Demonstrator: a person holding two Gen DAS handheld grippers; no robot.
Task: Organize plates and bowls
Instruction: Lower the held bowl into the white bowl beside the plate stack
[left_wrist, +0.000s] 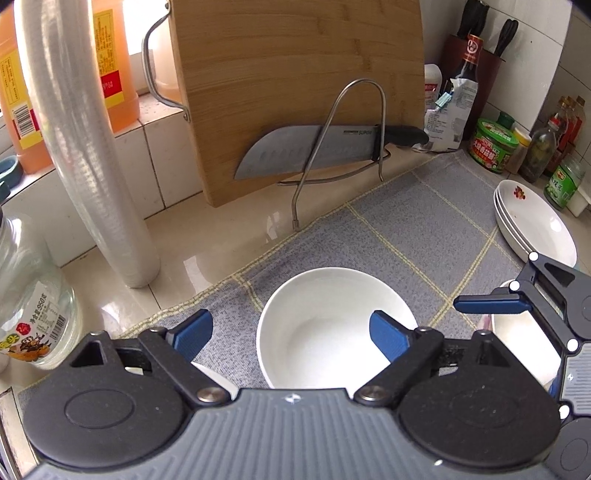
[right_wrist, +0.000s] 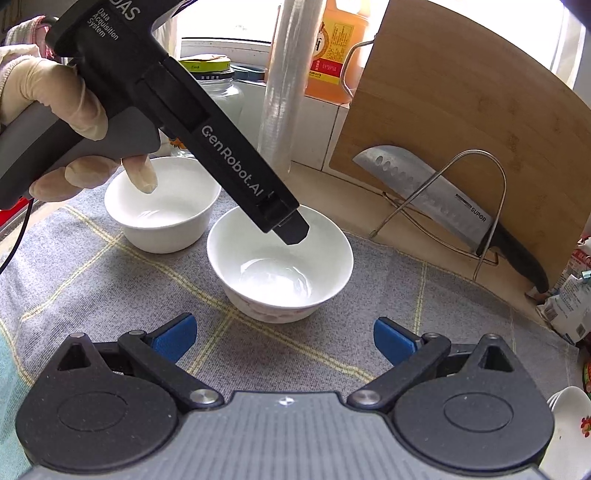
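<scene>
While both grippers hang with jaws apart and empty, the left gripper (left_wrist: 291, 334) straddles the near bowl (left_wrist: 338, 326) rim. It should close gently there, and the right gripper (right_wrist: 284, 338) should wait clear

Left gripper (left_wrist: 291, 332): black linkage arms, blue finger pads (left_wrist: 194, 332), grey ribbed body, silver pivot screws. Right gripper (right_wrist: 284, 338) alike. Left hand (right_wrist: 55, 110) in pale glove; black cable (right_wrist: 16, 236) trailing.
</scene>
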